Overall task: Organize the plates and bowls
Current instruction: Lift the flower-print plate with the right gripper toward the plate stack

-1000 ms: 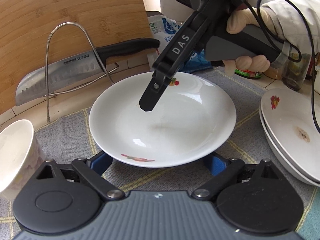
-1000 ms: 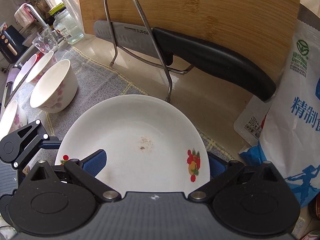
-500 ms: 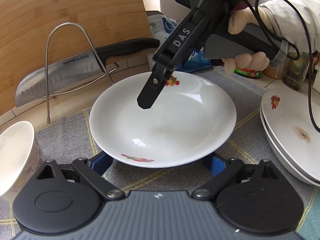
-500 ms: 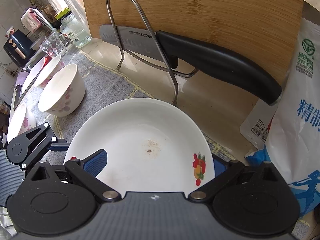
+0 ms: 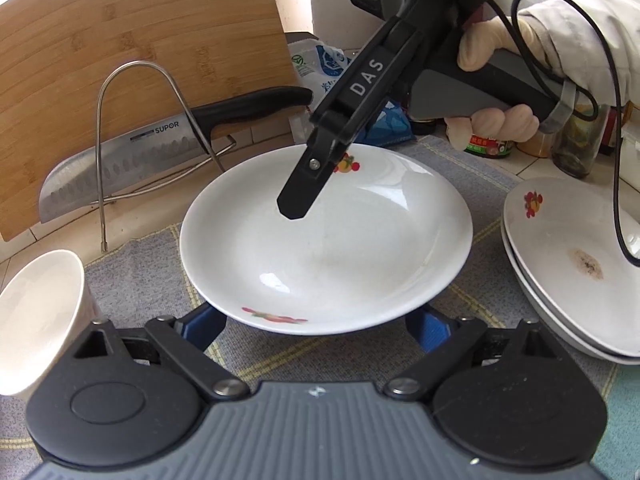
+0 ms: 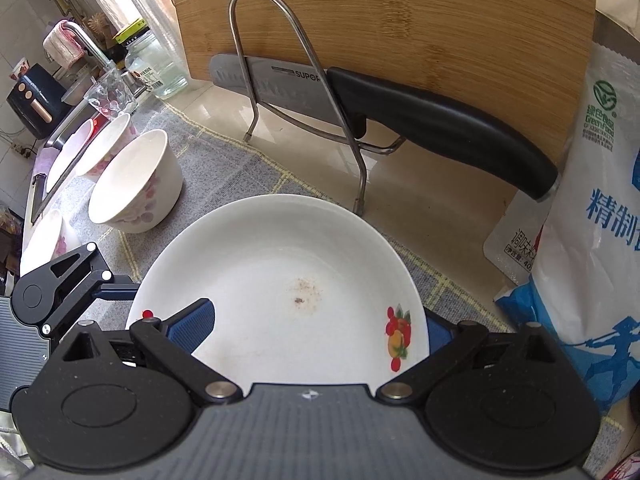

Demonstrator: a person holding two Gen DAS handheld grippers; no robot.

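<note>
The plate (image 5: 360, 248) is hard, slippery and breakable; both grippers (image 5: 316, 320) (image 6: 320, 328) are wide open, so grab its rim.

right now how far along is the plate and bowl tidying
Done: two plates sit stacked on the right. In hand: nothing gripped; the left gripper and right gripper are both open at the middle plate. Left: that plate onto the stack, and the bowls, which stand apart.

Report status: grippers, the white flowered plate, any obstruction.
Both open: left gripper at near rim, right gripper above. White flower-print ceramic plate flat on grey woven mat. Nothing in the way.
</note>
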